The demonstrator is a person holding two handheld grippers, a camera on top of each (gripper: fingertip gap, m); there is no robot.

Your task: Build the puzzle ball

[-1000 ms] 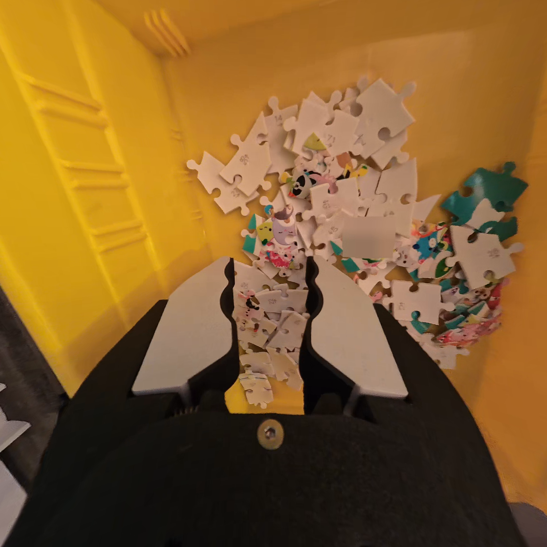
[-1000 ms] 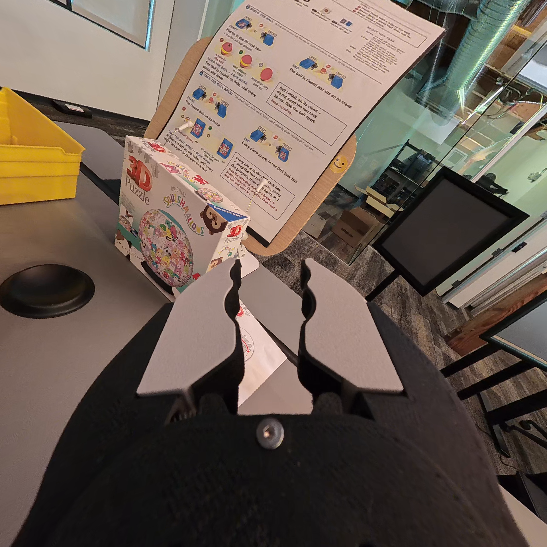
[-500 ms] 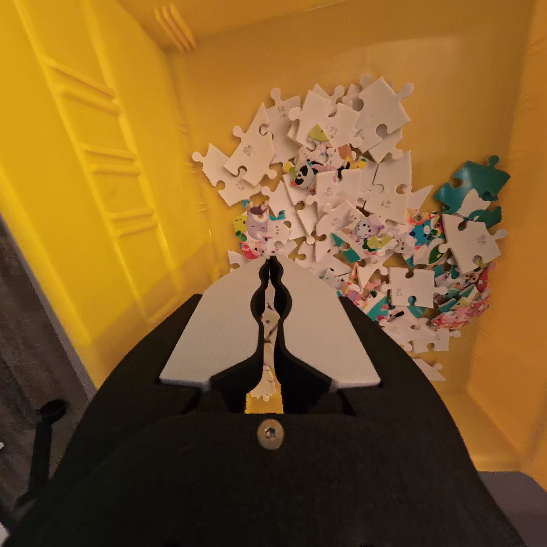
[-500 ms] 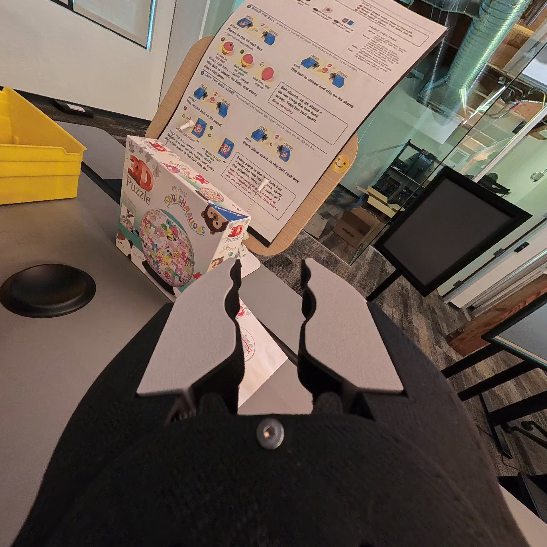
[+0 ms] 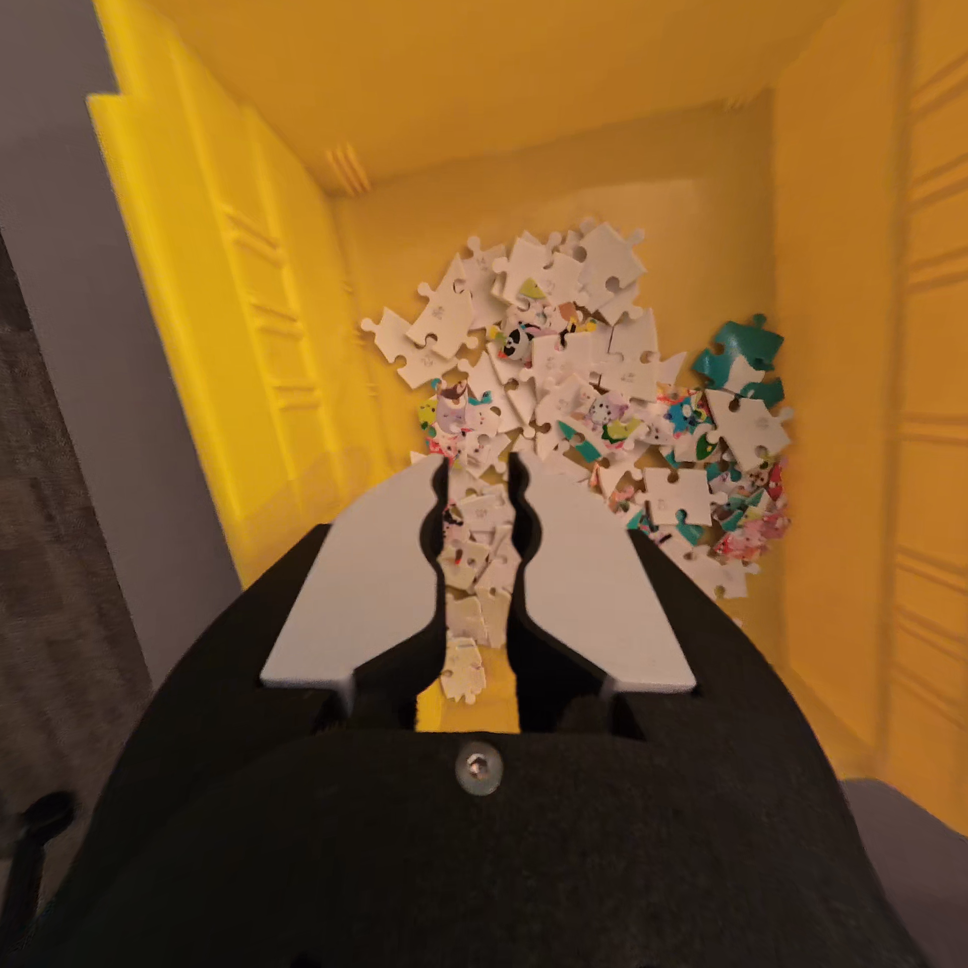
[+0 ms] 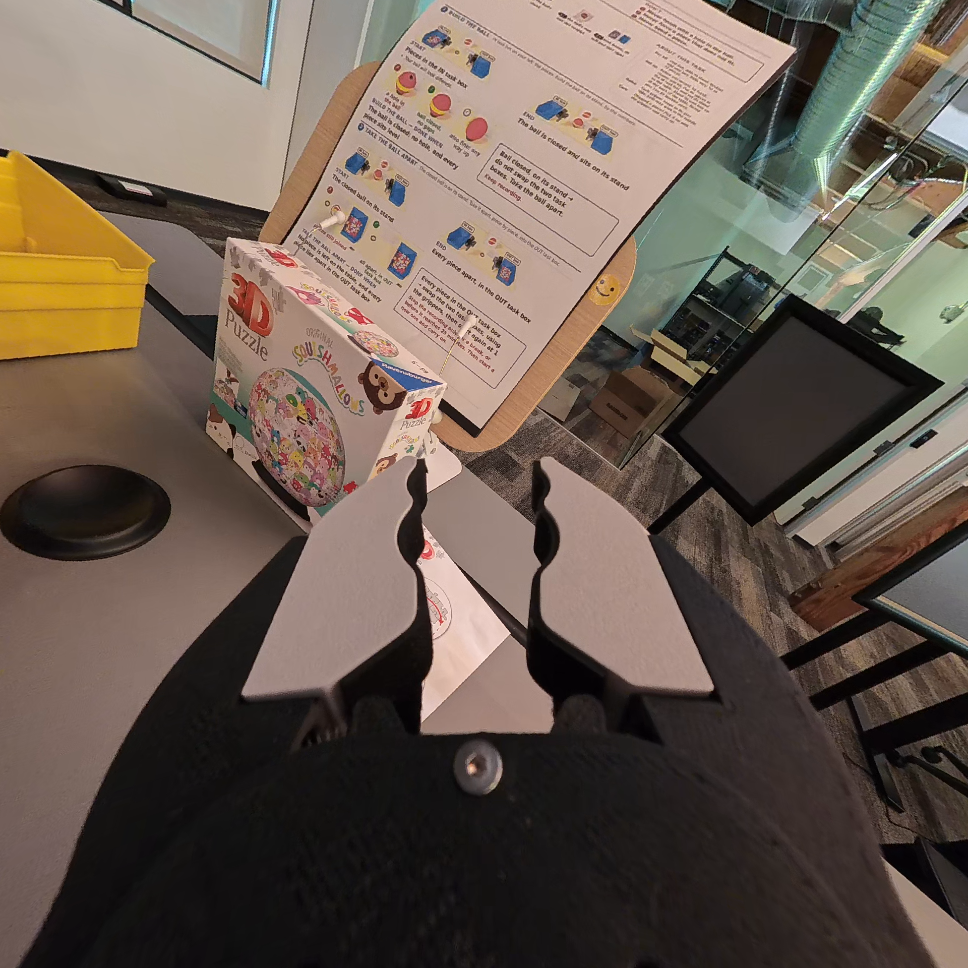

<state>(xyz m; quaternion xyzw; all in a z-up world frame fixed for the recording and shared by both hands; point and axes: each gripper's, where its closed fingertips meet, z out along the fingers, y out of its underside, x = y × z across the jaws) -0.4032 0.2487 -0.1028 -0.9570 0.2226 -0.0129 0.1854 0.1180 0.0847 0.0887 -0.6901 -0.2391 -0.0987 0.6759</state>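
Note:
A pile of loose puzzle pieces (image 5: 576, 398), mostly white backs up with some printed faces and a teal piece (image 5: 744, 351), lies on the floor of a yellow bin (image 5: 235, 366). My left gripper (image 5: 477, 461) hangs above the near end of the pile with its jaws a narrow gap apart. Only pieces on the bin floor show through the gap, and nothing is held. My right gripper (image 6: 476, 466) is open and empty above the grey table (image 6: 105, 655), pointing at the puzzle box (image 6: 314, 387).
A black round stand (image 6: 86, 510) sits on the table at left. A yellow bin (image 6: 63, 293) stands at the far left. An instruction board (image 6: 524, 183) leans behind the box. A white paper sheet (image 6: 461, 623) lies under my right fingers. The table edge and a dark screen (image 6: 796, 414) are to the right. One gripper's finger ends stand about 60 cm off the other's.
My left gripper closed almost fully over the pile, then reopened partway and pulled back, so more of the bin's walls show. The right gripper has barely moved.

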